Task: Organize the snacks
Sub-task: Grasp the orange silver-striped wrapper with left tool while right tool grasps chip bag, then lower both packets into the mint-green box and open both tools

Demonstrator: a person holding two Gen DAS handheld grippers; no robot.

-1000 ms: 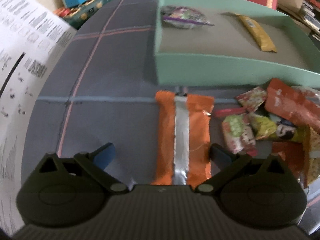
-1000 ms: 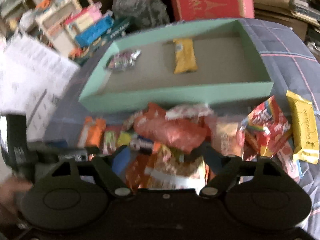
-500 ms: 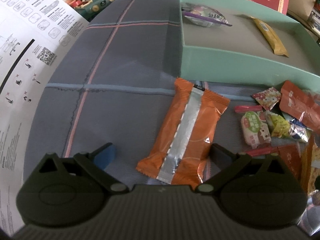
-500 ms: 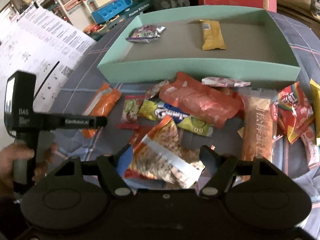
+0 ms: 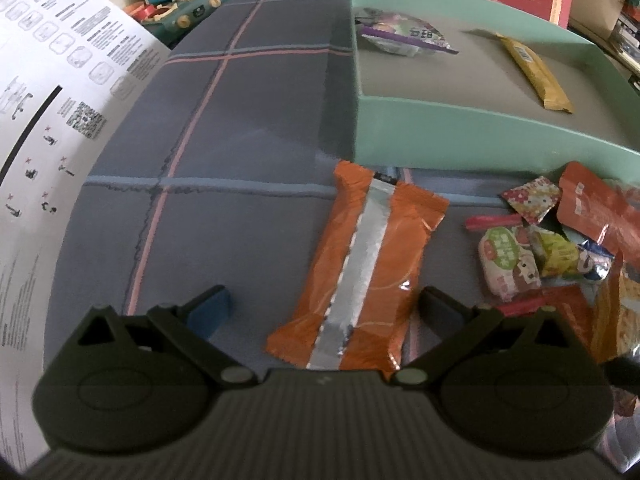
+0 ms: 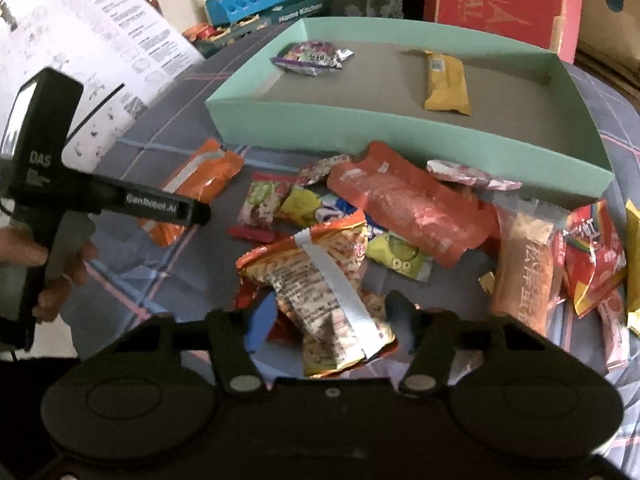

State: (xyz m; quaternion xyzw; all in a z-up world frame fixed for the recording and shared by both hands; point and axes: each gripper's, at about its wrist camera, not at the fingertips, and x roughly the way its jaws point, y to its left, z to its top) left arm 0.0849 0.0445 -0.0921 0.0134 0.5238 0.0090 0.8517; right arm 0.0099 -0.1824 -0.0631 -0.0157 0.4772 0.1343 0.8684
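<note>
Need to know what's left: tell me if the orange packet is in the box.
Out. The orange packet lies on the cloth before the green box, between the open left gripper.

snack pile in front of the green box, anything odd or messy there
Yes. Most snacks lie in a loose overlapping heap on the plaid cloth outside the green box, which holds only a purple packet and a yellow bar. An orange packet lies apart, seam side up, between the open left gripper's fingers.

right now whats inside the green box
Two snacks lie in the green box: a purple packet and a yellow bar. Its near wall hides the floor strip just behind it.
</note>
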